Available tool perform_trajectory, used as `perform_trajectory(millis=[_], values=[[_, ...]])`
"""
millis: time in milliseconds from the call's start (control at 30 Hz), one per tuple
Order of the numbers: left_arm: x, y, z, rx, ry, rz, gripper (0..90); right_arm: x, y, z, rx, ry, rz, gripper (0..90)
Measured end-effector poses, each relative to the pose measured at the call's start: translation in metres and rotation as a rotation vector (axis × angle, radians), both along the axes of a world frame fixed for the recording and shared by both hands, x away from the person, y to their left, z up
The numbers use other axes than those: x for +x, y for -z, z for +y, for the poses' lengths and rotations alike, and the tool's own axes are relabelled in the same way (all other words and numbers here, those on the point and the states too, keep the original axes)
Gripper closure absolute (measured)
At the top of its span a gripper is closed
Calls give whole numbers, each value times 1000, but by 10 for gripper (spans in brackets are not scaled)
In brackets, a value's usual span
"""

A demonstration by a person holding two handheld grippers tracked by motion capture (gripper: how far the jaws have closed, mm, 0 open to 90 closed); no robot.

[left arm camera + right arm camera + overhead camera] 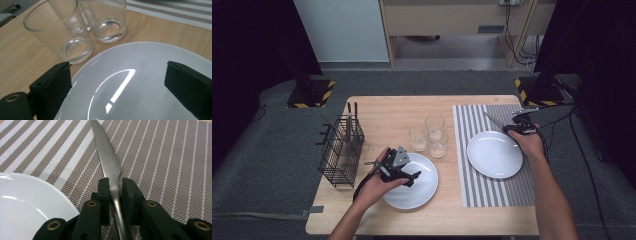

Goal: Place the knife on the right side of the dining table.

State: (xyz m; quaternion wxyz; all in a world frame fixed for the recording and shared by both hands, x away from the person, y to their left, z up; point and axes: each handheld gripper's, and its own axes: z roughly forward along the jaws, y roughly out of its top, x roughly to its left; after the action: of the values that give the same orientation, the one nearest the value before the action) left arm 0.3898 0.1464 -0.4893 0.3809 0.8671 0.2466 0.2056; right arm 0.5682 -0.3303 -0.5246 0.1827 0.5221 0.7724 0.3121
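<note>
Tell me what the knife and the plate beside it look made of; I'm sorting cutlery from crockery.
Knife: looks like polished steel, a grey mirror-like blade with a finely toothed edge. White plate: probably glazed ceramic, glossy with bright reflections, though hard plastic can't be ruled out.

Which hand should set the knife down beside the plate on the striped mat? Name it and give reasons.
Right. The right gripper is shut on the knife, above the striped mat next to that plate. The left gripper hangs open over the other plate.
</note>
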Motion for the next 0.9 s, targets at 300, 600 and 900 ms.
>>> perform_trajectory(millis=[300, 600, 900], values=[[-1, -1, 0, -1, 3, -2, 65, 0, 0, 5, 17, -5, 1, 753], [-2, -3, 2, 1, 1, -11, 65, -5, -14, 5, 25, 2, -46, 680], [-6, -2, 2, 5, -10, -19, 64, -21, -31, 10, 19, -19, -91, 658]])
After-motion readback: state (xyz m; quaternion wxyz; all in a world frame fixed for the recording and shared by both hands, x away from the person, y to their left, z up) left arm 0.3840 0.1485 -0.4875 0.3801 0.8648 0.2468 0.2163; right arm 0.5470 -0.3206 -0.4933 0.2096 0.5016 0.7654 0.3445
